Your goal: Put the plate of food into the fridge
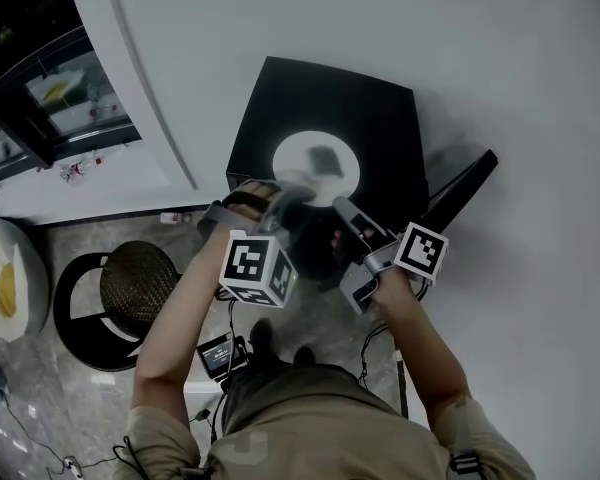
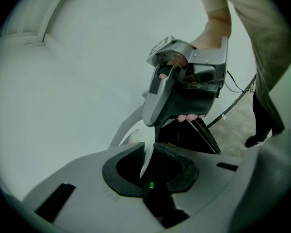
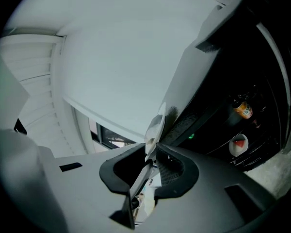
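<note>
Plate (image 1: 295, 163): white, smooth, glossy, likely ceramic. Fridge (image 1: 280, 98) casing: black, matt. Left hand-held gripper (image 2: 148, 168) shell: grey matt plastic.

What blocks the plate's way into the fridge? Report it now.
Nothing visible does. The fridge door is swung open at the right, and the plate hangs before the fridge. Inside, a bottle and a white-and-red container show. I cannot tell whether they crowd its spot.
</note>
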### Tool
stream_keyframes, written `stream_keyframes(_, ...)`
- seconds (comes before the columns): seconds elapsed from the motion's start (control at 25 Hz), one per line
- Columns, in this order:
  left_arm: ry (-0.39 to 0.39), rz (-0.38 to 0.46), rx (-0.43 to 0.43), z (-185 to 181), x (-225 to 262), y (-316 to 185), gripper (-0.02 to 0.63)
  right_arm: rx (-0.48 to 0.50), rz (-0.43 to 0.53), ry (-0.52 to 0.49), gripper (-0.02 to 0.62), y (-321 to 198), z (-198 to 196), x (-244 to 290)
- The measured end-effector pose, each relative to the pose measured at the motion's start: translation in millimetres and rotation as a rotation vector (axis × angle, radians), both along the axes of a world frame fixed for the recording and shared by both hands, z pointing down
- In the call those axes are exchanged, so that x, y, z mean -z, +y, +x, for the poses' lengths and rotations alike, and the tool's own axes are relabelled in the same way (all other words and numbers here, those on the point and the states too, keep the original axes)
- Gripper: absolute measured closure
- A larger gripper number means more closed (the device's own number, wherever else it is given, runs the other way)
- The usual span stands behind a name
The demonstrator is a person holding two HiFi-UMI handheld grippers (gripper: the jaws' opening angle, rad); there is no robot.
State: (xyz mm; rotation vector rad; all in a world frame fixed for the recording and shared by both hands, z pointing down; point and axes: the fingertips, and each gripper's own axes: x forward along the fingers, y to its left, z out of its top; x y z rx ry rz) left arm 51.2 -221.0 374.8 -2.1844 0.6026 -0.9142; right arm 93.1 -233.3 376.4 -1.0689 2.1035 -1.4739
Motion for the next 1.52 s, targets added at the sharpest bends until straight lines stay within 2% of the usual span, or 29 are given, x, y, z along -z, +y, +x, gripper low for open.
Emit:
stream_keyframes(0.92, 0.014, 0.009, -0.075, -14, -6, 14, 0.549, -0.05, -0.048, -0.174, 0.551, -3, -23, -8)
stream_keyframes(1.08, 0.068, 0.005, -0.057, -16, -4, 13, 0.54, -0.093, -0.081, -0.203, 0.551, -3, -21, -11)
stream_keyframes(1.28, 0.157, -0.012, 0.003, -28, 2, 8, 0.448, -0.131, -0.117, -0.217, 0.552, -1, -20, -14)
stream_keyframes(1.44, 0.229, -0.037, 0.05, -43, 6, 8, 0.437, -0.149, -0.134, -0.232, 0.552, 0, -20, -12)
stream_keyframes(1.52, 0.3, -0.067, 0.081, -53, 10, 7, 0.437, -0.152, -0.141, -0.23, 0.552, -1, -19, -13)
